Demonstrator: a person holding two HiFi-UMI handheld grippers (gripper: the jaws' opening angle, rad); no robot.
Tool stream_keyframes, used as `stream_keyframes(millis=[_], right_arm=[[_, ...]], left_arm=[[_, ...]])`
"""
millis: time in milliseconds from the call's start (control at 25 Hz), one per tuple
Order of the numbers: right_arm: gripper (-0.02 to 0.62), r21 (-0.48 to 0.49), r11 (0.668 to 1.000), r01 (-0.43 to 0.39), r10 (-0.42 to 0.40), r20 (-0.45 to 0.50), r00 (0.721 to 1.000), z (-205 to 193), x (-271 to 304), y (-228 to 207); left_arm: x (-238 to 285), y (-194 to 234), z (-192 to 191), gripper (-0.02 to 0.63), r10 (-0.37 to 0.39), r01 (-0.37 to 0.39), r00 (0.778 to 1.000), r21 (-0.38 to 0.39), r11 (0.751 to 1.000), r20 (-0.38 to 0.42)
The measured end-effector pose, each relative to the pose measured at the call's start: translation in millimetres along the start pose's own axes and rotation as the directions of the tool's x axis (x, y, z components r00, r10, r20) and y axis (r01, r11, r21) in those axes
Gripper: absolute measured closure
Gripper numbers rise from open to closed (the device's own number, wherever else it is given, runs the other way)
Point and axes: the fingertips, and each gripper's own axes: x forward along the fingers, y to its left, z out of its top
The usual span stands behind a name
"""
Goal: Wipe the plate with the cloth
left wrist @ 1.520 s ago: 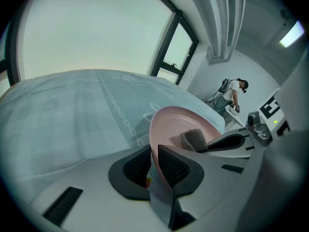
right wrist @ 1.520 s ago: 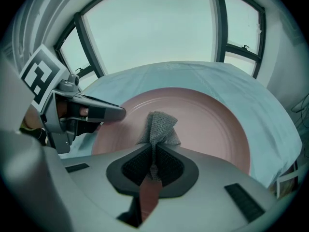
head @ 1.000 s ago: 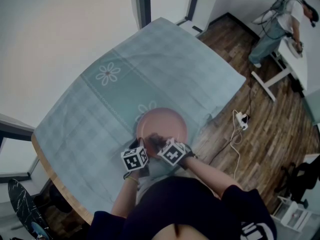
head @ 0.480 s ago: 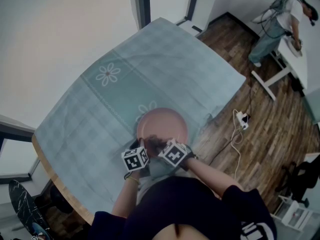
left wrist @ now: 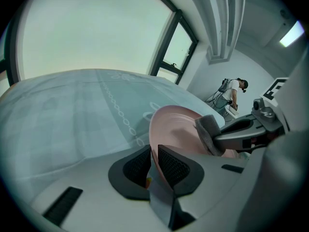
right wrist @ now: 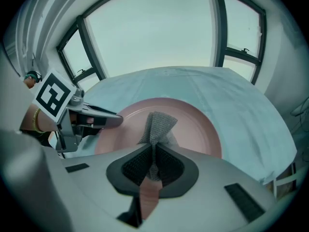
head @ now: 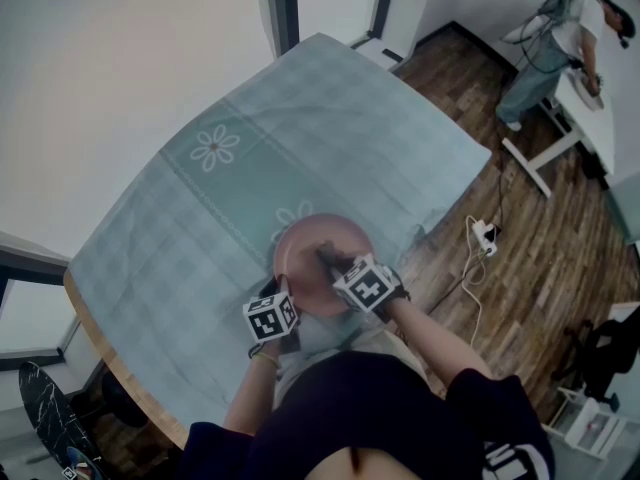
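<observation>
The left gripper [left wrist: 153, 154] clamps the rim of the pink plate [left wrist: 176, 129] at the near edge of the table [head: 300, 138]. Only the right gripper view shows the right gripper [right wrist: 153, 158] pinching the grey cloth [right wrist: 158, 123] against the plate.

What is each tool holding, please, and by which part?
Left tool: the pink plate, by its near rim. Right tool: the grey cloth, by its bunched end.

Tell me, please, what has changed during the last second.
The right gripper, shut on the grey cloth, slid away from the left gripper and farther across the pink plate. The left gripper stayed clamped on the plate's near rim, and the plate did not move on the checked tablecloth.
</observation>
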Motion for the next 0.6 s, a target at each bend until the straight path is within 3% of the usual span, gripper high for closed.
stream_keyframes(millis=[240, 600], right_arm=[[0.563, 0.032, 0.996, 0.082, -0.080, -0.057, 0.995, -16, 1, -37], [0.563, 0.006, 0.988, 0.155, -0.152, -0.142, 0.978, -35, 9, -55]], left_arm=[[0, -1, 0, 0.546, -0.003, 0.003, 1.000, 0.001, 1.000, 0.001], [0, 0, -1, 0.546, -0.006, 0.006, 1.000, 0.001, 1.000, -0.003]])
